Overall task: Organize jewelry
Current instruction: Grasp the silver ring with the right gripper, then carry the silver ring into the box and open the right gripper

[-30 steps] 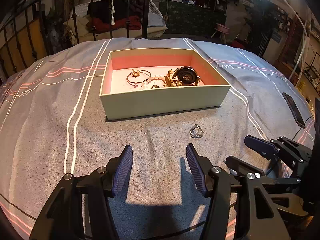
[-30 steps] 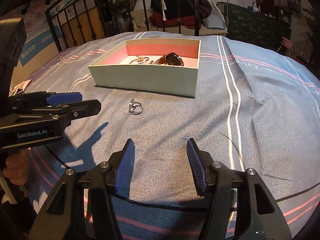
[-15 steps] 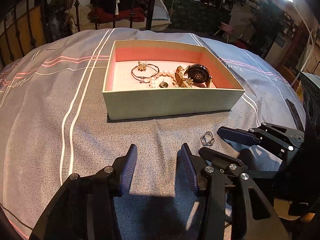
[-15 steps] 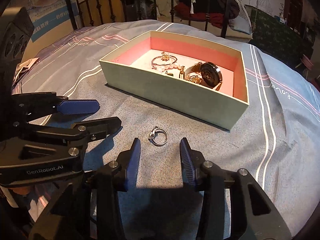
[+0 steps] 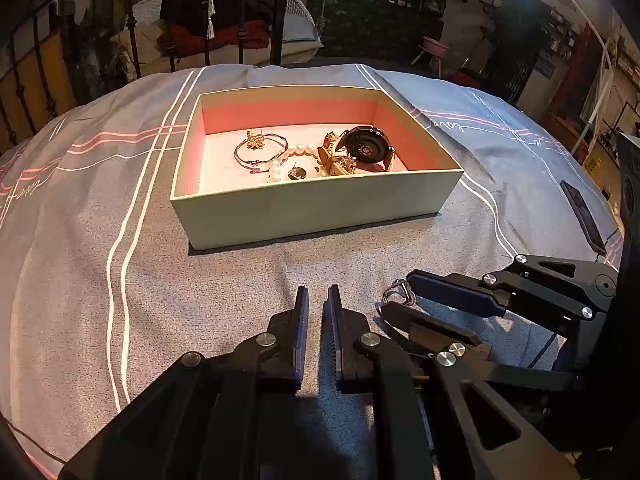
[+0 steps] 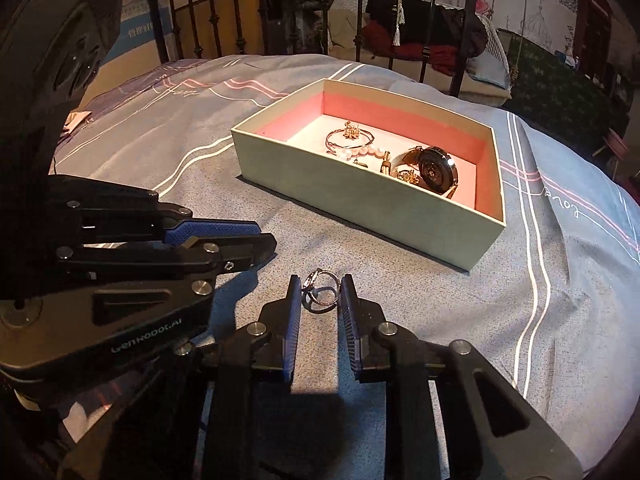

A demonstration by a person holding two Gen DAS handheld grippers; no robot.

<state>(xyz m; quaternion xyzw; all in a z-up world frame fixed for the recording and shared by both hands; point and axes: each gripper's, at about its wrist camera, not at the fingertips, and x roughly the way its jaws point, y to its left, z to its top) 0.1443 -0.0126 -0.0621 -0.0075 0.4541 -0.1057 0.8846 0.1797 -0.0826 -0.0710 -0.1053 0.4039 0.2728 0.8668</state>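
A watch (image 5: 367, 147), bracelets and pearls are already laid in the box (image 5: 312, 204). One ring (image 6: 321, 292) is left on the bed (image 5: 80, 240), pinched between the right tongs (image 6: 320, 300). The left tongs (image 5: 318, 312) are nearly closed on nothing.

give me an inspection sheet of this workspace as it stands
surface: grey striped bedspread, softly creased
job's things: ring on the bedspread between the right fingers; open box holding a bangle, pearls and a watch
clutter: dark phone at the bedspread's right edge
grippers: right gripper around the ring, contact unclear; left gripper nearly shut, empty
cables: nothing seen
surroundings: iron bed rail, dim room behind
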